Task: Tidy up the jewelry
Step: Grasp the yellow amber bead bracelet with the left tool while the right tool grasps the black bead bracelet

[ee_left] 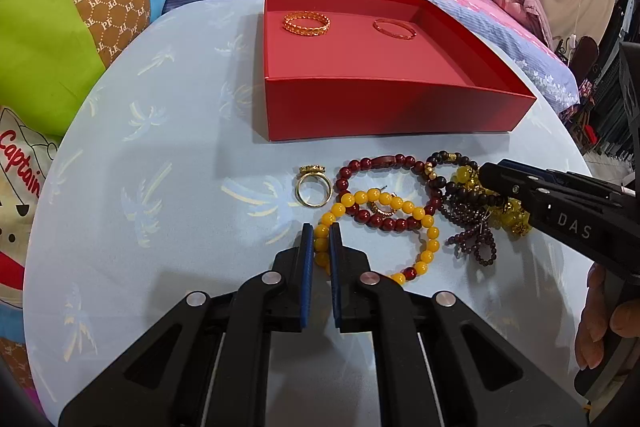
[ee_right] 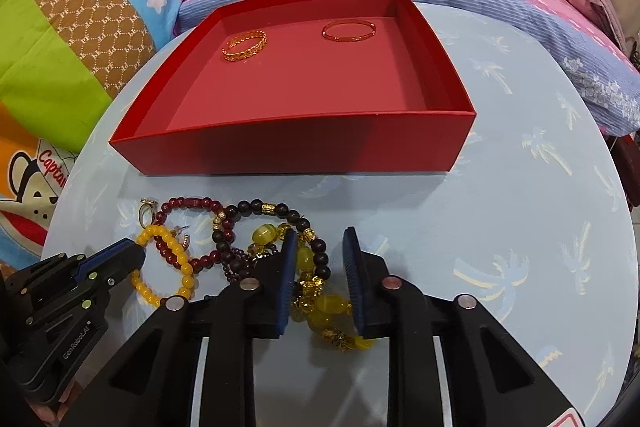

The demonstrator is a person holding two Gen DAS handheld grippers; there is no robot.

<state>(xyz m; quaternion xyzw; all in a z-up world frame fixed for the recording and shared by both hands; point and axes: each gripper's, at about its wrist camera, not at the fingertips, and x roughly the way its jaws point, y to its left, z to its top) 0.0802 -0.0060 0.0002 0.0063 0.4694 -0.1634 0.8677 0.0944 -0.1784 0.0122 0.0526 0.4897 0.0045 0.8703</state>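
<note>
Blue-padded fingers of the left gripper (ee_left: 321,227) reach forward low over the round table (ee_left: 160,227), narrowed around the near-left arc of the yellow bead bracelet (ee_left: 424,227); the beads sit between the pads, though whether they are truly pinched cannot be told. Just ahead and left of its tips lies a gold ring (ee_left: 313,187) with a crowned top, and ahead right a dark red bead bracelet (ee_left: 356,171) overlaps the yellow one, with a small earring (ee_left: 382,205) inside the loops.

To its right, the right gripper (ee_right: 320,239) comes in low, jaws parted wide, straddling a chunky amber-and-gold bracelet (ee_right: 328,303) and a black bead bracelet (ee_right: 296,217) tangled with fine garnet strands (ee_left: 472,231). Nothing is clamped there. A hand (ee_left: 600,319) holds that tool at the far right.

Beyond both grippers stands the red box (ee_left: 380,107), open, holding a gold woven bangle (ee_left: 307,23) on its far left and a thin red-gold bangle (ee_left: 395,29) beside it, apart. Patterned bedding (ee_left: 80,7) lies behind the table.
</note>
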